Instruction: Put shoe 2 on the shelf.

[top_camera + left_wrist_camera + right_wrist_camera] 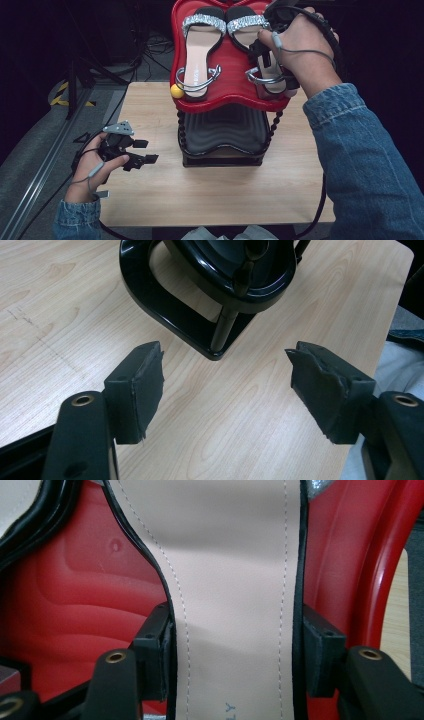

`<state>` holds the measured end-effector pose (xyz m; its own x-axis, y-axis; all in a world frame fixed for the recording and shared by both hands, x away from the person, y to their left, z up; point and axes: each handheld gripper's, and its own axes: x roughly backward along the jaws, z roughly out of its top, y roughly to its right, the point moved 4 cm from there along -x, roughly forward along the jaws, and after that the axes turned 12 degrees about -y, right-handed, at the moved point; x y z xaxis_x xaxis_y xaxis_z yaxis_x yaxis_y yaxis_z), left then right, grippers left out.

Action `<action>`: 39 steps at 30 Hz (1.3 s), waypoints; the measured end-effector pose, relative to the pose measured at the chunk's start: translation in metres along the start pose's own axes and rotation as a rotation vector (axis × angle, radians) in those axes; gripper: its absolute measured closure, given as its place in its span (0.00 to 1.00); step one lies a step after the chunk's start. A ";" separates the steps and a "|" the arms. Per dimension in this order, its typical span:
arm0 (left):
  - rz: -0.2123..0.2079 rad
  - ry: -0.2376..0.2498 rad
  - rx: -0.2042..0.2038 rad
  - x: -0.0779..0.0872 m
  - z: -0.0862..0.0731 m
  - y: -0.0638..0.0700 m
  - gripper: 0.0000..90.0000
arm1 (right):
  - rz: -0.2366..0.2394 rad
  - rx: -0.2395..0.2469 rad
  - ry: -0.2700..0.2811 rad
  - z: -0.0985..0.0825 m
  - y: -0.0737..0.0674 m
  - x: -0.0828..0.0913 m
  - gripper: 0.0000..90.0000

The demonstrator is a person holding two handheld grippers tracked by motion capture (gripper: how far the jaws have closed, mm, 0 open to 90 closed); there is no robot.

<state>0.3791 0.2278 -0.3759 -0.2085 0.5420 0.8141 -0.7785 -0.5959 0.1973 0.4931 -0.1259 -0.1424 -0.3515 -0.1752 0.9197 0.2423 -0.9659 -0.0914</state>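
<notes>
A pair of sandals with glittery straps lies on the red top tray [227, 92] of a two-tier rack. The left sandal [200, 45] lies free. My right gripper [263, 56] reaches down onto the right sandal [247, 31]. In the right gripper view the beige insole [230, 570] runs between the jaws, and both pads press on its black edges, so my right gripper [235, 650] is shut on it. My left gripper [148, 151] rests low over the table at the left, open and holding nothing [225, 385].
The rack's black lower tier [222, 127] and base [170, 315] stand mid-table, just ahead of the left jaws. A yellow ball [176, 91] sits at the red tray's left edge. Bare wooden tabletop [150, 195] lies in front of the rack. Cables lie on the floor at the left.
</notes>
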 end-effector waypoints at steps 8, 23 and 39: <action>0.005 -0.001 0.000 0.000 -0.001 0.000 0.33 | 0.016 0.005 0.000 -0.004 0.001 0.000 0.47; 0.010 -0.016 0.010 0.001 -0.007 0.002 0.33 | 0.106 0.145 0.076 -0.013 0.004 0.036 0.34; 0.028 -0.016 0.040 0.005 -0.016 -0.001 0.33 | 0.253 0.352 0.225 -0.058 0.025 0.084 0.38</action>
<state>0.3692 0.2401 -0.3809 -0.2203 0.5149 0.8284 -0.7483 -0.6340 0.1951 0.4168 -0.1759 -0.0898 -0.4194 -0.4706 0.7763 0.6231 -0.7711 -0.1308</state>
